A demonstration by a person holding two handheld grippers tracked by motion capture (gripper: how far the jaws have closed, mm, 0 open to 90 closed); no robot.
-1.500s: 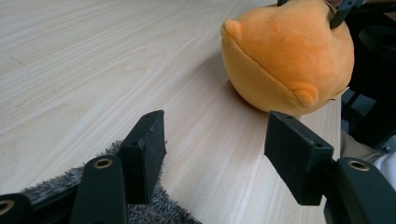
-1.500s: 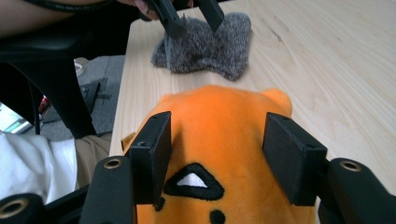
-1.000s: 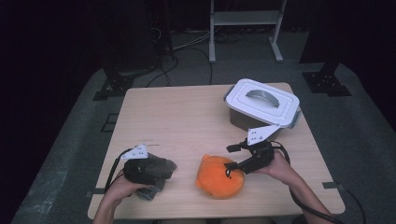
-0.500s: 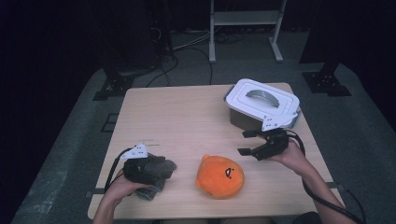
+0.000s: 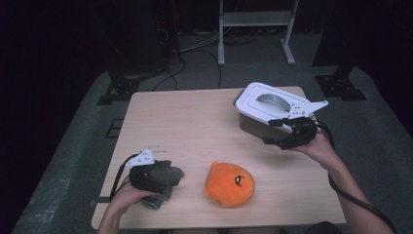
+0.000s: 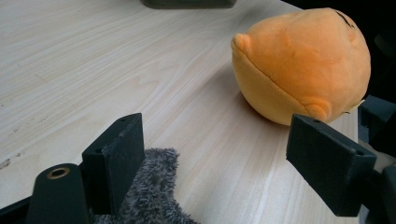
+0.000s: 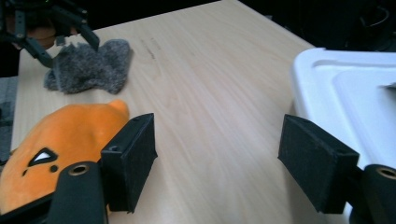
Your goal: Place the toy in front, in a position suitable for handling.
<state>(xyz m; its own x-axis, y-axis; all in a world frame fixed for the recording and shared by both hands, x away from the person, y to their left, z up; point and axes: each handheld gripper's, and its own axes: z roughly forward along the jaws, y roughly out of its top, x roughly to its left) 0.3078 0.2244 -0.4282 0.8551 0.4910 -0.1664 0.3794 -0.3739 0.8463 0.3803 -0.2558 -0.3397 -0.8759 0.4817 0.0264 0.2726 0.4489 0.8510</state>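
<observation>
An orange plush toy (image 5: 230, 184) with a small face lies near the table's front edge. My left gripper (image 5: 165, 175) rests at the front left on a grey fuzzy cloth (image 5: 158, 200). Its jaws have just been opening and stand open (image 6: 219, 172). The cloth (image 6: 152, 198) lies by one jaw, and no pad presses on it. My right gripper (image 5: 272, 132) hovers just in front of a white lidded box (image 5: 270, 105). Its jaws have opened a little wider and stand open (image 7: 219, 158) with nothing between them. In that view the plush (image 7: 51, 140) is at the left.
The white box (image 7: 345, 98) with a grey handle stands at the table's back right. A wooden table (image 5: 185, 126) carries everything. Dark floor, cables and a white stand lie beyond the far edge. The left gripper (image 7: 51, 28) shows far off over the grey cloth (image 7: 88, 67).
My right gripper has left the orange plush and moved right and up toward the white box. The left hand has stayed on the grey cloth.
</observation>
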